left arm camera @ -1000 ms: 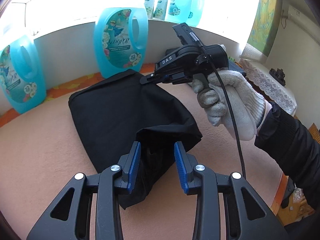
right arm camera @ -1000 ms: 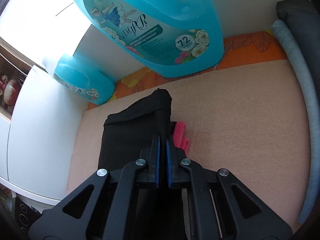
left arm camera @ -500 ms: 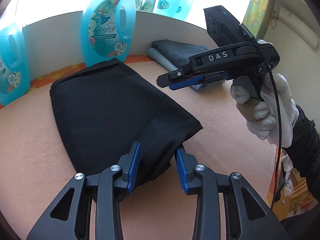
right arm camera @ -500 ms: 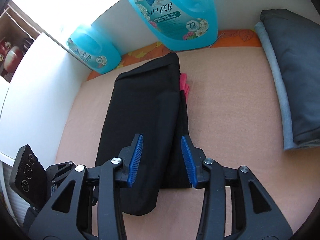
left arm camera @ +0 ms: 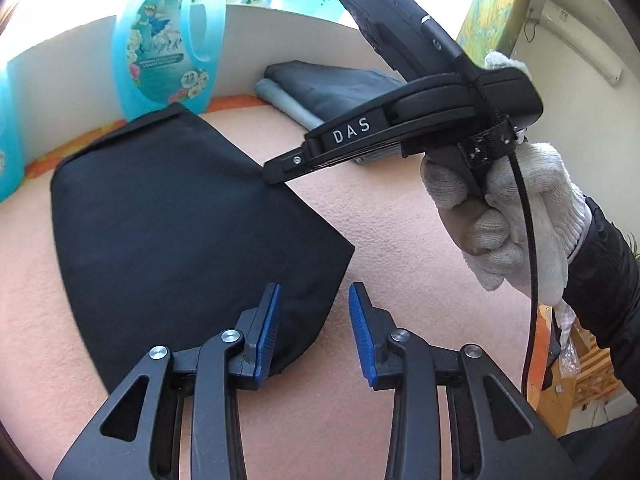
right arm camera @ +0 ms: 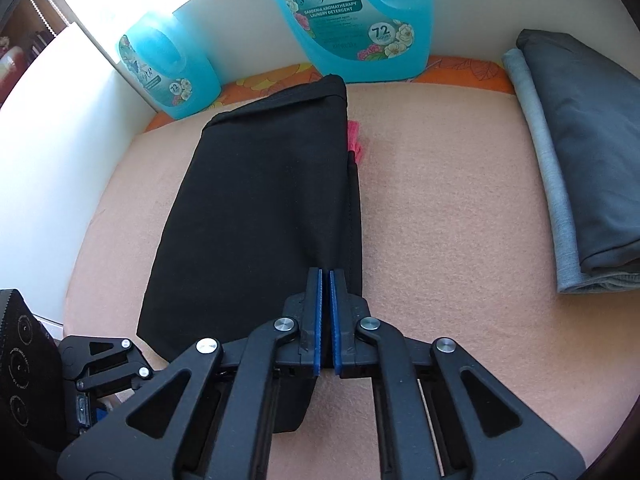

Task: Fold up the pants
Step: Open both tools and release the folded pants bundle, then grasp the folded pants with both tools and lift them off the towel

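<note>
Pants (right arm camera: pixel 256 208), black and folded into a long flat rectangle, lie on the peach blanket (right arm camera: pixel 448 216) with their long axis running straight away from the right claw (right arm camera: pixel 325 276) toward the big blue detergent bottle (right arm camera: pixel 352 16) at the far wall. That claw's blue pads are pressed together with nothing visibly between them, tips over the near right edge of the cloth. The left claw (left arm camera: pixel 314 300) stands apart, unclamped, over the near corner. Right of the closed claw lies a stack of grey clothes (right arm camera: pixel 576 152).
</note>
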The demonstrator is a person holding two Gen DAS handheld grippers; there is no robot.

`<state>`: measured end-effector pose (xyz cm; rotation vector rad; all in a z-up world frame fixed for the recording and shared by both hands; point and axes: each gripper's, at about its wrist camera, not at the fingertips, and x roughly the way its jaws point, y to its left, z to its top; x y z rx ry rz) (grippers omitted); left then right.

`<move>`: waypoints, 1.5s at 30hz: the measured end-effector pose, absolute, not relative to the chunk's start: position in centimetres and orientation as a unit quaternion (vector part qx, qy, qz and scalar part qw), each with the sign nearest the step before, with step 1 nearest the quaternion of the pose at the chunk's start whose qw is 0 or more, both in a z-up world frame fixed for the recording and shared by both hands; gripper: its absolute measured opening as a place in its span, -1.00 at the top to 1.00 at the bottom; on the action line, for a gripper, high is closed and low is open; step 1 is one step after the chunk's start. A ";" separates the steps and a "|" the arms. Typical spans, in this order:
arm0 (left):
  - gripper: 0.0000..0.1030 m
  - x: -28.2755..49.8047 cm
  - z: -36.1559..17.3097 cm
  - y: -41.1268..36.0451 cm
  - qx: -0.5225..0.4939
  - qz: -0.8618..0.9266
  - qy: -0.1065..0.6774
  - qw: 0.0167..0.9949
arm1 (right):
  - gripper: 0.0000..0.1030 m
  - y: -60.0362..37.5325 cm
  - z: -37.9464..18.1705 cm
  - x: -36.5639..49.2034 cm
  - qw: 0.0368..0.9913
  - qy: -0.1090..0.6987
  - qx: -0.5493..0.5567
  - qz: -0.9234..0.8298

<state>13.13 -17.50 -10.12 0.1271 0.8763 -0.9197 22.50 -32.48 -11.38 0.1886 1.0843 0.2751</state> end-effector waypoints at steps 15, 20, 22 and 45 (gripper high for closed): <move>-0.06 20.5 -9.8 -6.8 -0.027 -0.263 0.435 0.860 | -0.33 -31.7 -10.8 23.6 0.857 0.477 0.101 0.166; -0.06 22.1 -11.7 -6.7 -0.059 -0.259 0.465 0.845 | -0.34 -30.8 -12.3 26.1 0.850 0.494 0.081 0.166; -0.06 22.8 -12.3 -6.8 -0.068 -0.259 0.473 0.839 | -0.34 -31.1 -13.0 27.1 0.844 0.499 0.093 0.172; 0.11 26.8 -14.1 -9.1 -0.133 -0.319 0.467 0.814 | 0.35 -30.0 -16.3 30.2 0.796 0.487 0.151 0.327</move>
